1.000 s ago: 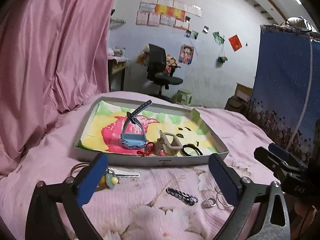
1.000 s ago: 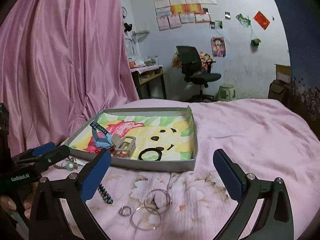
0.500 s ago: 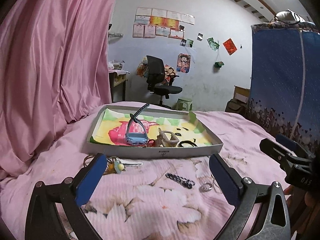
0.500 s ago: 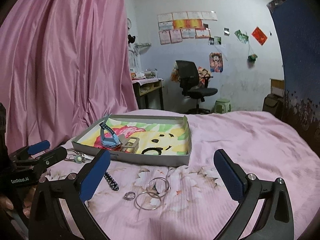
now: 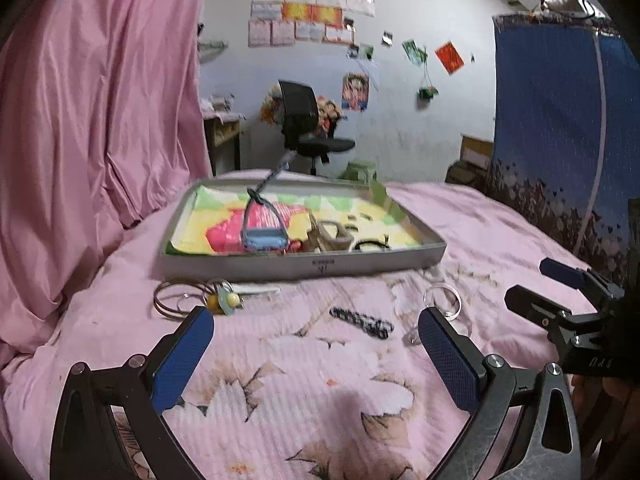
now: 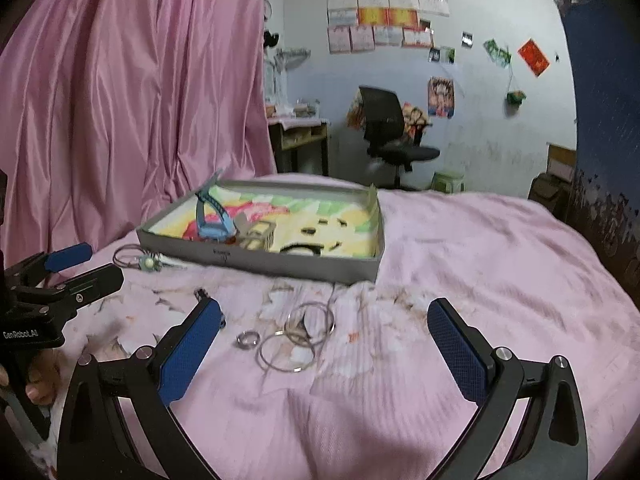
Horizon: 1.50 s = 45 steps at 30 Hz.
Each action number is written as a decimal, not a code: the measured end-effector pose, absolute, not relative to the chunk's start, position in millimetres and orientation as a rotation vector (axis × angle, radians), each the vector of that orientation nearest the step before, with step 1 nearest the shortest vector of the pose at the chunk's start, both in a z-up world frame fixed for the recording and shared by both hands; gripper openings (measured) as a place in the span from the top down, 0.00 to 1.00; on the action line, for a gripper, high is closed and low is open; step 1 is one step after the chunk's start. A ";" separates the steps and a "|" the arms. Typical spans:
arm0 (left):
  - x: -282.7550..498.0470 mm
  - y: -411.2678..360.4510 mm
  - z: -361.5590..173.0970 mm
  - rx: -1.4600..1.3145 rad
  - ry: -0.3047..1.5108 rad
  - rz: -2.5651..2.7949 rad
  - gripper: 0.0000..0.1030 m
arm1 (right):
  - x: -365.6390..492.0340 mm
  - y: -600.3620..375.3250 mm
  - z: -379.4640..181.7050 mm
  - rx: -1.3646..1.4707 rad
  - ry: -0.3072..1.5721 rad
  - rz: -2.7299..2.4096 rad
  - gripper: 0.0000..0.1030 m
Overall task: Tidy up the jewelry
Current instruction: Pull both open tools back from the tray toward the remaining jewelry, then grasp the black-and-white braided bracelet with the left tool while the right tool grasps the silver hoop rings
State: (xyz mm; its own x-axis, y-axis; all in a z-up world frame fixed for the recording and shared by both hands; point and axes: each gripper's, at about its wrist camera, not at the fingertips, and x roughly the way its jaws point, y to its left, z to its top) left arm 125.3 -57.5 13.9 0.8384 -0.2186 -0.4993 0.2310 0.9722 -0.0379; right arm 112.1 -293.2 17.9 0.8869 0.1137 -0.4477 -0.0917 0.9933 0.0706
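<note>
Both the left gripper (image 5: 316, 354) and right gripper (image 6: 324, 344) hang spread and empty above the pink bedspread (image 6: 460, 264), where silver bangles (image 6: 298, 338) lie loose near the tray's (image 6: 280, 266) front edge; thin hoops on soft fabric could slip a pinch.

1. A shiny pink satin curtain (image 5: 92, 120) hangs in folds along the left side.
2. The far pale blue-white wall (image 6: 492, 128) carries a cluster of paper sheets and posters (image 6: 384, 20), with scattered small pictures to the right.
3. A black swivel office chair (image 6: 394, 136) stands before that wall, a small green plastic stool (image 6: 448, 180) just right of it.
4. A wooden desk (image 6: 300, 140) stands at far left.
5. A dark blue starry cloth (image 5: 560, 120) hangs on the right.
6. A pink flowered bedspread (image 5: 320, 380) covers the near bed.
</note>
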 end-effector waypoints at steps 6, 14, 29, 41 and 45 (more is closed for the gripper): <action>136.6 -60.9 5.1 0.032 0.604 -0.269 0.00 | 119.2 -295.8 5.2 0.060 0.539 0.125 0.02; 148.6 -68.4 -1.1 0.051 0.673 -0.325 0.01 | 129.8 -295.8 -10.5 0.072 0.626 0.161 0.35; 194.2 -82.9 -15.9 0.002 0.836 -0.417 0.31 | 159.3 -284.3 -35.5 0.074 0.767 0.287 0.68; 219.9 -107.1 -33.9 0.083 0.947 -0.452 0.36 | 180.3 -285.9 -47.0 0.118 0.825 0.315 0.69; 220.5 -112.8 -37.1 0.120 0.955 -0.439 0.37 | 181.7 -286.3 -48.5 0.129 0.831 0.318 0.69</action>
